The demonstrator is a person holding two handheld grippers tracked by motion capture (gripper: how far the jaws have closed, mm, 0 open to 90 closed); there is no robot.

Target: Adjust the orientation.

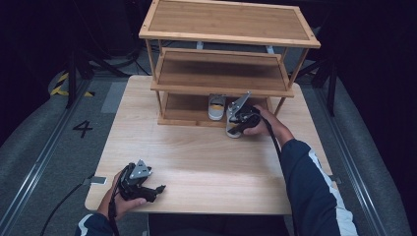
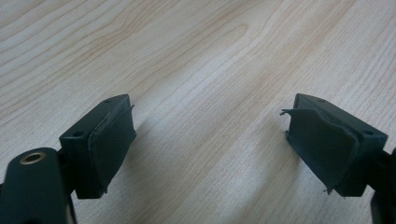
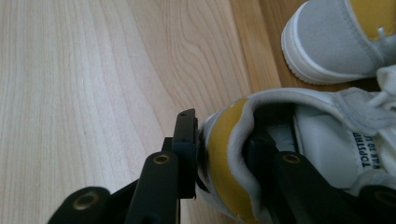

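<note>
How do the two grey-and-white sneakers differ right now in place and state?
The held grey-and-white sneaker sits at the front edge of the wooden shelf rack, its yellow-lined heel collar clamped by the right gripper. The other grey-and-white sneaker stands free on the bottom shelf, untouched. The held one lies nearer the person, the free one further under the rack. Both share grey uppers, white soles and yellow trim.
</note>
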